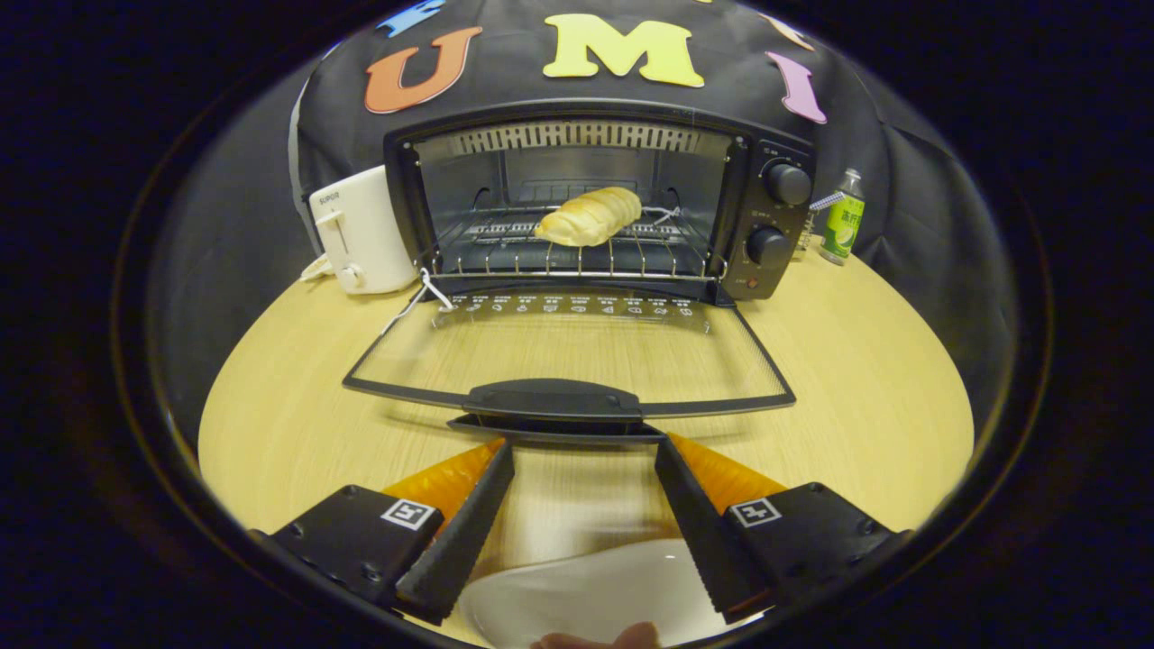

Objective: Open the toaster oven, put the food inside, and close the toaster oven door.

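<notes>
The black toaster oven [775, 216] stands at the back of the wooden table with its glass door [568, 356] folded down flat toward me. A golden bread roll [588, 216] lies on the wire rack inside the oven. The door's black handle [552, 399] sits just ahead of my fingertips. My gripper [584, 451] is open, with bare table between its fingers and nothing held. A white plate [586, 590] lies under and between the fingers, near me.
A white pop-up toaster [361, 230] stands left of the oven, and a white cord [424, 293] hangs by the door hinge. A green bottle [843, 221] stands to the oven's right. A fingertip [599, 638] shows by the plate's near rim.
</notes>
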`<state>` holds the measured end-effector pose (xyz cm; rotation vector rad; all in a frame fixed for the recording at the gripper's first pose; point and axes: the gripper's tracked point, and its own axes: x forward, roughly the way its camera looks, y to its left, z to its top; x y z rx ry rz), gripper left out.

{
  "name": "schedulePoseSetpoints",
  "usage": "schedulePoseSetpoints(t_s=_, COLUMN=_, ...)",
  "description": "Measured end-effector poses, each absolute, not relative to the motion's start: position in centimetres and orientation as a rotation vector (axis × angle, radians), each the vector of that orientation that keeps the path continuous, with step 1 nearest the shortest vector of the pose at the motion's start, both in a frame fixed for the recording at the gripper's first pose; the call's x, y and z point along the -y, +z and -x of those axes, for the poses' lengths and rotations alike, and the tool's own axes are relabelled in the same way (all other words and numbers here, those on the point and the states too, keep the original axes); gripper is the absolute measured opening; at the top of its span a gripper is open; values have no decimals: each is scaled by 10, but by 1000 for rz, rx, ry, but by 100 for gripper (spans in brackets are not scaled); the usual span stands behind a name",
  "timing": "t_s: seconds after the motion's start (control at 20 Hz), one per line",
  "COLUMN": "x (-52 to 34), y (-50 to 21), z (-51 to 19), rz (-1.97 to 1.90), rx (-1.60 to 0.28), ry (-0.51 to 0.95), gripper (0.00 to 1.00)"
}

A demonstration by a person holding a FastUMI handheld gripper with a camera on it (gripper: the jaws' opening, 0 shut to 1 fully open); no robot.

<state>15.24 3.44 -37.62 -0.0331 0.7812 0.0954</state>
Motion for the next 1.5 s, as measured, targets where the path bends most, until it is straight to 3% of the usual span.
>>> schedulePoseSetpoints(t_s=1.0, x=-41, y=-231, z=-223, rz=-133, rx=-427, ry=146, gripper=100)
schedulePoseSetpoints(t_s=1.5, x=-8, y=-102, z=-141, rz=-97, rx=-222, ry=97, gripper=100)
